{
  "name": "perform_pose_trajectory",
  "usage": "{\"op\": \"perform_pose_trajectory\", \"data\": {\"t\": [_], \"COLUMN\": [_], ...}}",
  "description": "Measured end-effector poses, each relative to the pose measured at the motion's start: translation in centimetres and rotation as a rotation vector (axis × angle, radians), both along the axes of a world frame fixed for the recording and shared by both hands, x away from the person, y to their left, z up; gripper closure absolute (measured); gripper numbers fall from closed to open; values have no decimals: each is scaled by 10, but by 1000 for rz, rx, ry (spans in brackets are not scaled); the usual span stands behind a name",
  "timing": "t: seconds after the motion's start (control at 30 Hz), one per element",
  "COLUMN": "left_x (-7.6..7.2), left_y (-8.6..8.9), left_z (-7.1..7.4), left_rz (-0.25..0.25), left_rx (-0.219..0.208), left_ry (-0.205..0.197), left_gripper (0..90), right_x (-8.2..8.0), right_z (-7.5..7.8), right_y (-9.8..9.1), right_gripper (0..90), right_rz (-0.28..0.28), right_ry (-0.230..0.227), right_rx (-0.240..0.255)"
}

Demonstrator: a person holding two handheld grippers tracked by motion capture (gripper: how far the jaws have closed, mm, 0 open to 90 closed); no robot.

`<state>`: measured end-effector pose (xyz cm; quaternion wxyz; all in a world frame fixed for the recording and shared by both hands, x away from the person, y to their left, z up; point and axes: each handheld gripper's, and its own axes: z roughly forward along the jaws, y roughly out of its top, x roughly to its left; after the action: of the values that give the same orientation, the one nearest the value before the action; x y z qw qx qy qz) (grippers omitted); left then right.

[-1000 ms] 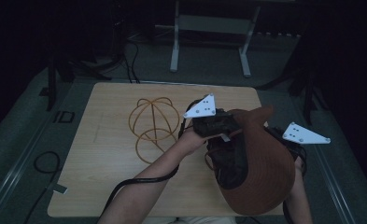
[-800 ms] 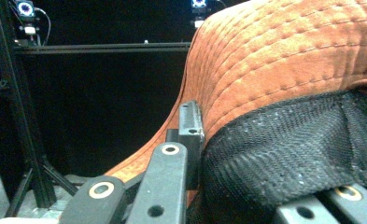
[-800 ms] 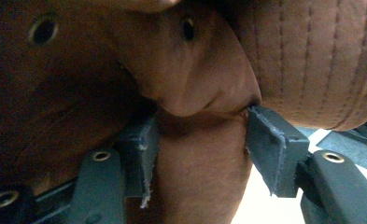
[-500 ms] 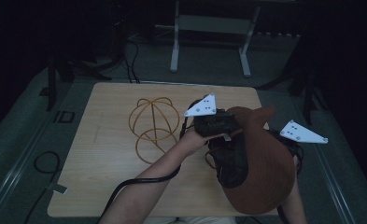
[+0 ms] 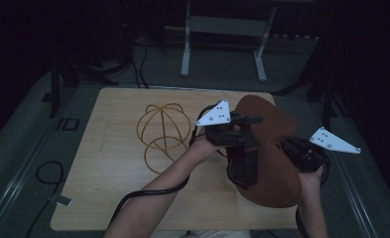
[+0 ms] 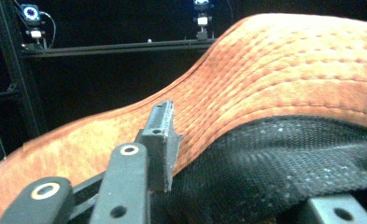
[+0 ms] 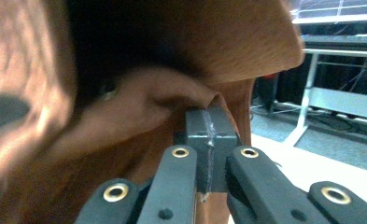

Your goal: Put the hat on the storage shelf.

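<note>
Now the right gripper (image 7: pixel 208 135) has clamped its jaws flat together on a thin fold of the brown suede hat (image 5: pixel 269 148), a grip taken within the last second. Meanwhile the left gripper (image 6: pixel 172 140) has just been opening; its jaws stand partly apart at the hat's brim, the black mesh lining (image 6: pixel 284 163) beside them, pressing nothing. Judging by this, the hat is passing to the right, held above the wooden surface (image 5: pixel 113 163), near the wire hat stand (image 5: pixel 163 133).
</note>
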<state>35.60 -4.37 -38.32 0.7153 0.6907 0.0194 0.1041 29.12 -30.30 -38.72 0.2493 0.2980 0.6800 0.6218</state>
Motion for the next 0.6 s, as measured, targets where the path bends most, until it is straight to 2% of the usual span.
{"op": "perform_pose_trajectory", "data": {"t": [0.17, 0.23, 0.27, 0.3, 0.33, 0.43, 0.5, 0.6], "left_x": [-3, -4, -5, -5, -6, -8, -11, -15], "left_y": [3, 5, 8, 8, 10, 13, 16, 23], "left_z": [4, 5, 6, 6, 7, 9, 10, 14], "left_rz": [73, 109, 156, 156, 188, 256, 288, 364], "left_rx": [27, 42, 63, 63, 77, 121, 131, 147], "left_ry": [-26, -31, -38, -38, -37, -21, -15, 27], "left_gripper": [522, 461, 390, 365, 363, 338, 335, 287], "right_x": [-1, -2, -3, -3, -5, -6, -8, -8], "right_z": [3, 4, 7, 7, 10, 13, 18, 24], "right_y": [-2, -4, -6, -6, -10, -14, -17, -20], "right_gripper": [900, 900, 900, 900, 900, 900, 900, 900], "right_rz": [-11, -19, -35, -35, -53, -55, -72, -87], "right_ry": [-8, -18, -32, -32, -47, -58, -72, -84], "right_rx": [6, 16, 33, 33, 51, 67, 78, 93]}}
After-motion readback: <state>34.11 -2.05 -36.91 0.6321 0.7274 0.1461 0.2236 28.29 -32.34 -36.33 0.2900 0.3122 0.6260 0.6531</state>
